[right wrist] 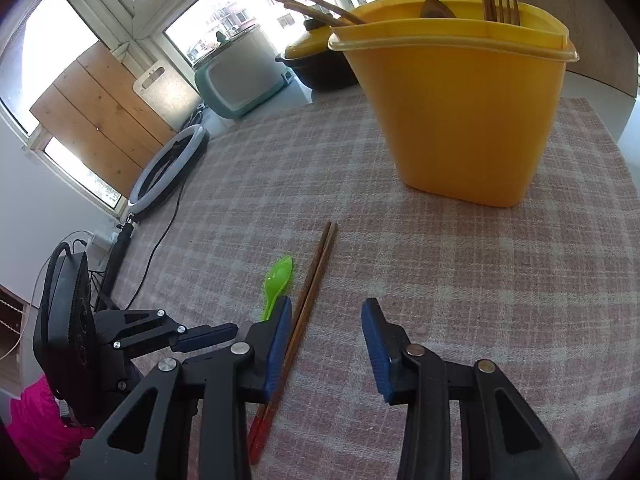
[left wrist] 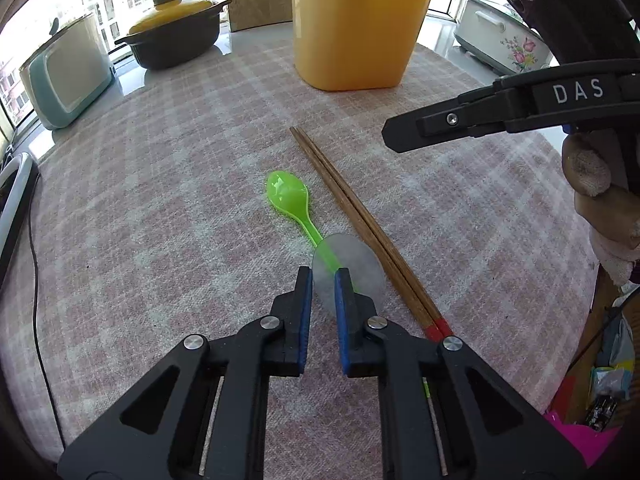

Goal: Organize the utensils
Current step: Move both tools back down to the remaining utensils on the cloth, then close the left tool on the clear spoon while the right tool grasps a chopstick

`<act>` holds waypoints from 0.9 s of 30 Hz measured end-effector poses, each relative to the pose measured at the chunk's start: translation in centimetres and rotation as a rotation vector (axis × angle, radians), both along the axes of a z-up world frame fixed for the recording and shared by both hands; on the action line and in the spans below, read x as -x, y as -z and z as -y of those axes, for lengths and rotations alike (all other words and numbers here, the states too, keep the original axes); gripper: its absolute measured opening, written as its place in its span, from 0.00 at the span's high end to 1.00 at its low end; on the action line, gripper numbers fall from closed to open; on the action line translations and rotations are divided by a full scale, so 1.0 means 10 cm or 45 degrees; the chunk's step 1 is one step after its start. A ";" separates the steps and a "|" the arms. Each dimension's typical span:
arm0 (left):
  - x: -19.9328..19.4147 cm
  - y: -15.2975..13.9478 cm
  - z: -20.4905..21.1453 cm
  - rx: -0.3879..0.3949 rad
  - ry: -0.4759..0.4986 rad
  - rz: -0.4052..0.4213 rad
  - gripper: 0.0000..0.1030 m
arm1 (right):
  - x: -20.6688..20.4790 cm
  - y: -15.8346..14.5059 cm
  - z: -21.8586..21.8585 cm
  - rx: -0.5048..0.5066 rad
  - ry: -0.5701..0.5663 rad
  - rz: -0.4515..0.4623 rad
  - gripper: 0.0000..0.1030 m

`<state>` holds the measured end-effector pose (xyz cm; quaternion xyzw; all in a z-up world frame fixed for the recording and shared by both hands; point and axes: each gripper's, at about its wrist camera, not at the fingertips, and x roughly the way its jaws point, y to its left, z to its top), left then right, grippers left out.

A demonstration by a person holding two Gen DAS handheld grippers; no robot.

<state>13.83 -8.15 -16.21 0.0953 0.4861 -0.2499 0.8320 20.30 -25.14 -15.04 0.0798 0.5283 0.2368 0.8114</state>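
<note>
blue pads of the left gripper [left wrist: 323, 276] pinch the green spoon [left wrist: 289, 194] by its handle on the checked cloth [left wrist: 160, 200]. beside it lie wooden chopsticks [right wrist: 308, 300], between the right gripper [right wrist: 326, 308]'s parted, untouching jaws, near the yellow holder [right wrist: 472, 120].

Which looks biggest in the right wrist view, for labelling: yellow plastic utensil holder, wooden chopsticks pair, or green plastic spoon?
1. Yellow plastic utensil holder.
2. Wooden chopsticks pair.
3. Green plastic spoon, partly hidden.
</note>
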 end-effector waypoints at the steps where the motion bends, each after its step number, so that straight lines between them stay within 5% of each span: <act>1: -0.01 0.00 -0.01 0.014 -0.001 -0.004 0.93 | -0.03 0.03 -0.03 -0.004 -0.009 -0.020 0.65; 9: 0.02 -0.07 -0.03 0.072 -0.005 -0.026 0.91 | -0.14 0.21 -0.27 0.026 -0.019 -0.118 0.70; 12: 0.00 -0.09 -0.05 0.093 -0.011 -0.052 0.58 | -0.16 0.23 -0.28 0.031 -0.019 -0.129 0.72; 13: 0.01 -0.08 -0.04 0.090 -0.001 -0.054 0.58 | -0.16 0.24 -0.29 0.034 -0.020 -0.130 0.72; 18: 0.03 0.01 0.11 0.023 0.036 -0.051 0.58 | -0.21 0.26 -0.31 0.042 -0.011 -0.144 0.72; 22: 0.10 0.02 0.19 -0.020 0.061 0.041 0.85 | -0.25 0.27 -0.31 0.060 0.015 -0.155 0.74; 27: 0.11 -0.02 0.13 -0.004 0.051 0.053 0.90 | -0.30 0.28 -0.29 0.083 0.050 -0.171 0.78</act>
